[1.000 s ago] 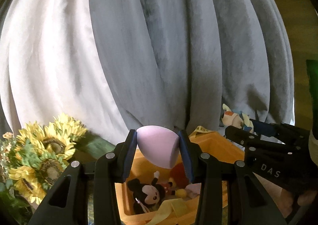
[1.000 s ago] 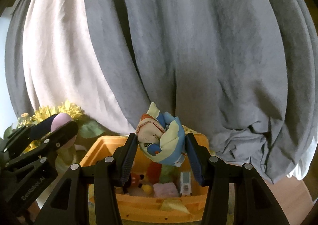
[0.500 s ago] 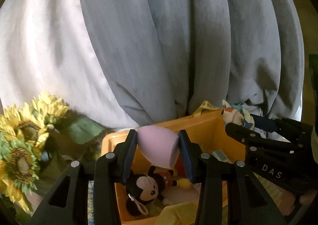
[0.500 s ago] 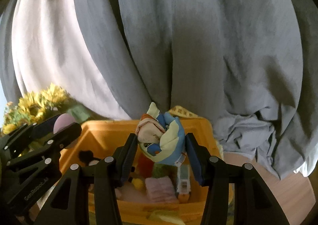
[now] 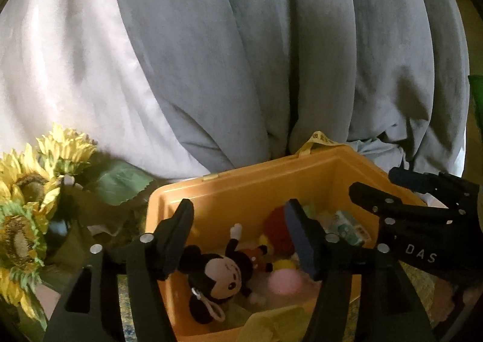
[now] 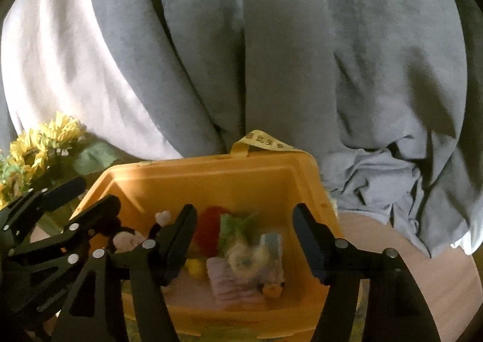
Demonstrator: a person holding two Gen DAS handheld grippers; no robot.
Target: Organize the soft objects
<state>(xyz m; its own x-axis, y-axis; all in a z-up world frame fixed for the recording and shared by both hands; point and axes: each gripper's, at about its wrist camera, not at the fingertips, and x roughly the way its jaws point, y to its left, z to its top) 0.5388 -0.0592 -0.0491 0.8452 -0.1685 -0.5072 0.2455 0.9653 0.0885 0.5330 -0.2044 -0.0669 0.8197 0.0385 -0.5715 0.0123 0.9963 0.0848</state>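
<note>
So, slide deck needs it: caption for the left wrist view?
Left tongs opening empty above orange bin of plush toys, pink ball inside.

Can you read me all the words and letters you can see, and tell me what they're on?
"DAS": white letters on the side of the right gripper, seen from the left wrist view.
Yellow ribbon tag on the back rim of the orange bin: dark printed characters, too blurred to read.
Nothing else is readable.
</note>
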